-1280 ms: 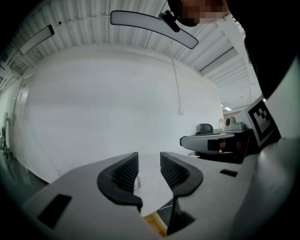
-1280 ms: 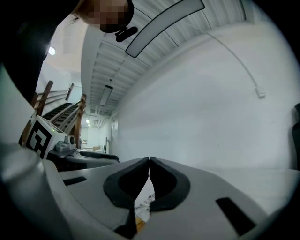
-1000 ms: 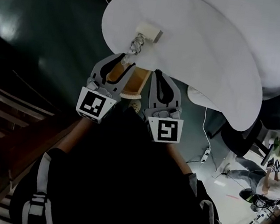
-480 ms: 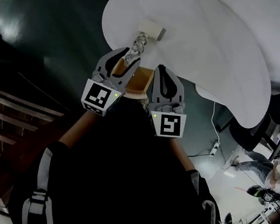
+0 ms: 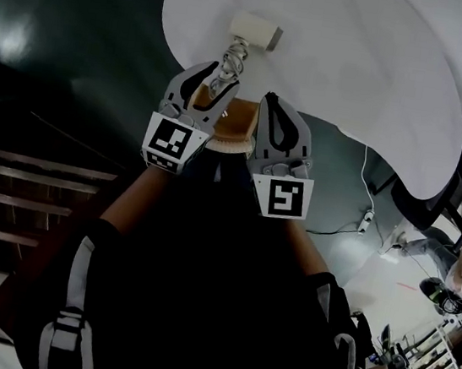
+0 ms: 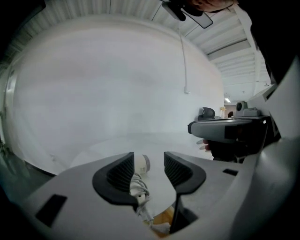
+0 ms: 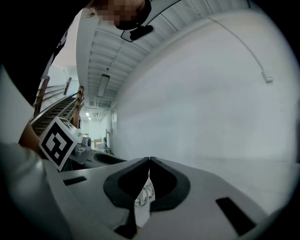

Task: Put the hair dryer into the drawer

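L gripper (image 6: 149,163): jaws abt half open, just been opening. Coiled cord (image 6: 138,186) lies betw. them beside one pad, not pinched. Hair dryer (image 5: 254,31) on white table (image 5: 365,79), just past the tips. R gripper (image 7: 149,160): jaws together, empty. Both at table's near edge; bare top beyond dryer.

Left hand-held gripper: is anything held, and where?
Nothing gripped. The left hand-held gripper has just been opening its jaws; the hair dryer's cord lies between them.

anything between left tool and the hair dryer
Only the coiled cord of the hair dryer: it lies between the jaws of the left tool, which have just been opening, and runs on to the dryer. Nothing else shows.
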Demonstrator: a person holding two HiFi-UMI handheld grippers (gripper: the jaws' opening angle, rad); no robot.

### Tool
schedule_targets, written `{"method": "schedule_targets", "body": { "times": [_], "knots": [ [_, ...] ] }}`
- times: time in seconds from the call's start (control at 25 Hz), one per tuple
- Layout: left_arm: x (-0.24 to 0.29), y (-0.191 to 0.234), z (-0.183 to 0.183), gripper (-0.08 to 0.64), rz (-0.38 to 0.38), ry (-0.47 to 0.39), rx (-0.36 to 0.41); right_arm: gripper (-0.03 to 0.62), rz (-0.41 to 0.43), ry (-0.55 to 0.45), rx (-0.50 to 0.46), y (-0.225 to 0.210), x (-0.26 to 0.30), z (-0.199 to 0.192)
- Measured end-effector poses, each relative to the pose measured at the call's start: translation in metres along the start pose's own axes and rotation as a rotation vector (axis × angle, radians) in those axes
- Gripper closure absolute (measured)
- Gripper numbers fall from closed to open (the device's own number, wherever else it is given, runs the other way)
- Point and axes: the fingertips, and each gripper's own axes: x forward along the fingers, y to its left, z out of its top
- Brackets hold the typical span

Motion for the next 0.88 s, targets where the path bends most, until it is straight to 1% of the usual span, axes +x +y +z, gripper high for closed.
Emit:
{"method": "schedule_targets", "body": {
  "times": [0.16, 0.4, 0.72, 0.88],
  "knots": [
    [0.016, 0.001, -0.019, 0.353, -0.014, 0.031, -0.015, 0.569, -0.005, 0.030, 0.016, -0.003, 0.006, -0.019],
    [0.035, 0.013, -0.046, 0.336, -0.026, 0.093, -0.015, 0.569, -0.002, 0.075, 0.037, -0.001, 0.019, -0.041],
    [0.065, 0.028, -0.076, 0.282, -0.035, 0.191, -0.017, 0.569, 0.000, 0.110, 0.046, -0.010, 0.039, -0.059],
    [0.082, 0.029, -0.087, 0.256, -0.047, 0.236, -0.036, 0.569, -0.004, 0.117, 0.059, -0.017, 0.047, -0.066]
  ]
}}
